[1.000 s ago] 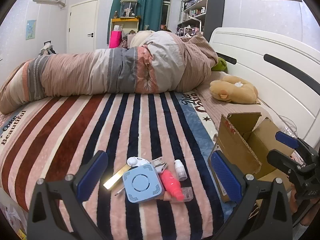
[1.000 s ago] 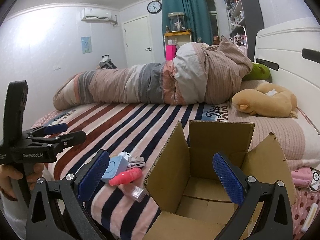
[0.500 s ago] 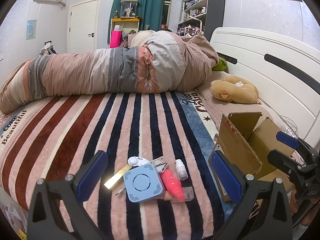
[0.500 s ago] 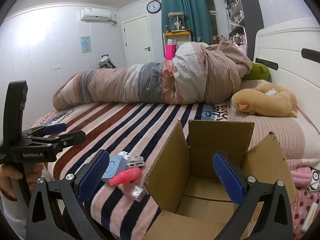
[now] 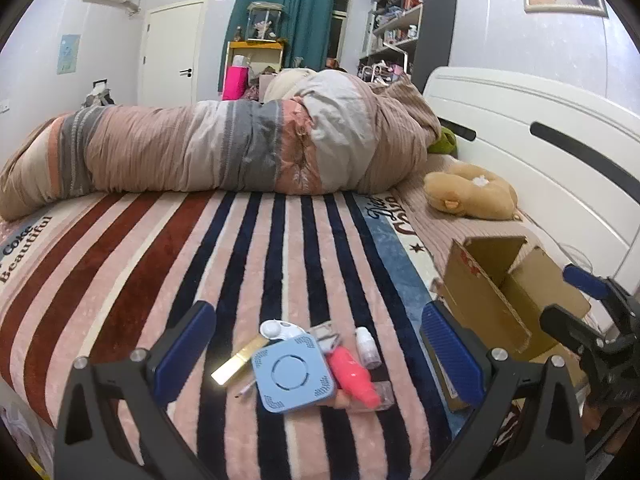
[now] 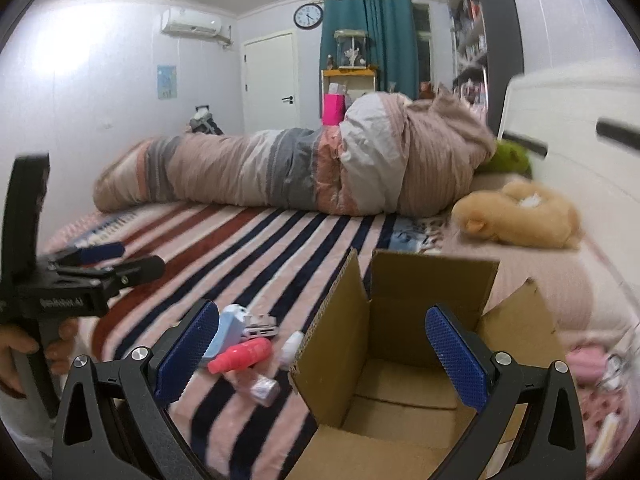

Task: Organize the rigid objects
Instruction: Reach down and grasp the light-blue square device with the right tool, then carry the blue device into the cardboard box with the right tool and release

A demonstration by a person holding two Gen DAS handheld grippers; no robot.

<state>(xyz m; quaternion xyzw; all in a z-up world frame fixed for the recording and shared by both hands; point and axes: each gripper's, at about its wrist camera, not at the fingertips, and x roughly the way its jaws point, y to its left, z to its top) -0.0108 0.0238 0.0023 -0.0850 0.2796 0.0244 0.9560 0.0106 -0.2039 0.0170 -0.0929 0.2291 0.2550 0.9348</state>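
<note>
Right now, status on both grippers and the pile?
Left gripper open, empty, over the pile. Right gripper open, empty, over the box. Blue square and pink bottle on the blanket; box empty. Nothing blocking.

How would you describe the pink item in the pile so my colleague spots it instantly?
On the striped blanket, left of the cardboard box, lies a small pile. The pink bottle lies beside the light blue square device; it is the only bright pink thing there.
</note>
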